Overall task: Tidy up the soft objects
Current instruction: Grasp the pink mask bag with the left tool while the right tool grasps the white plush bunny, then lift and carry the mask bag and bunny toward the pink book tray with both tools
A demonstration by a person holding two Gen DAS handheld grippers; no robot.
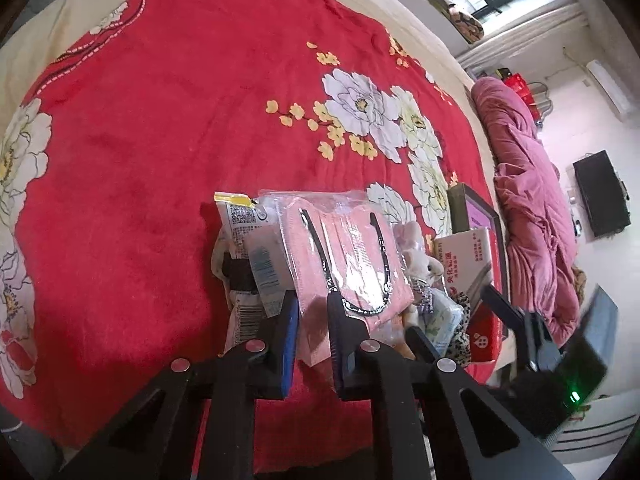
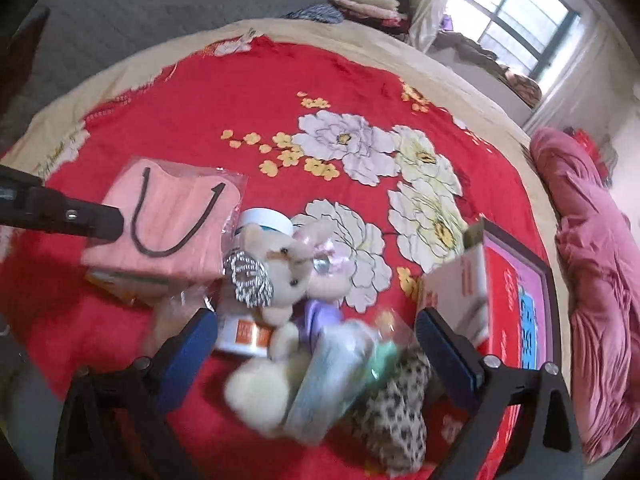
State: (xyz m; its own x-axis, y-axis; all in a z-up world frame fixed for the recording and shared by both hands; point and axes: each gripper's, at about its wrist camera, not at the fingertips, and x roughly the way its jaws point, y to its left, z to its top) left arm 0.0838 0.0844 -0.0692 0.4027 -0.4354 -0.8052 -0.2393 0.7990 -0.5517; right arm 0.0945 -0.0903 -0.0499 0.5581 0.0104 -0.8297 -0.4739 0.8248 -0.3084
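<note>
A pile of soft things lies on the red flowered blanket (image 1: 160, 152). My left gripper (image 1: 314, 312) is shut on the corner of a clear packet of pink face masks (image 1: 348, 260), which also shows in the right wrist view (image 2: 168, 220). My right gripper (image 2: 316, 344) is open, its fingers wide apart on either side of a cream plush rabbit (image 2: 288, 264), a light blue and green packet (image 2: 340, 368) and a leopard-print cloth (image 2: 396, 416). The rabbit also shows in the left wrist view (image 1: 420, 264).
A snack bag (image 1: 236, 216) and a white packet (image 1: 268, 264) lie under the masks. A white jar (image 2: 264, 224) stands behind the rabbit. A red and white box (image 2: 496, 292) sits at the right. A pink quilt (image 2: 592, 280) lies beyond the bed edge.
</note>
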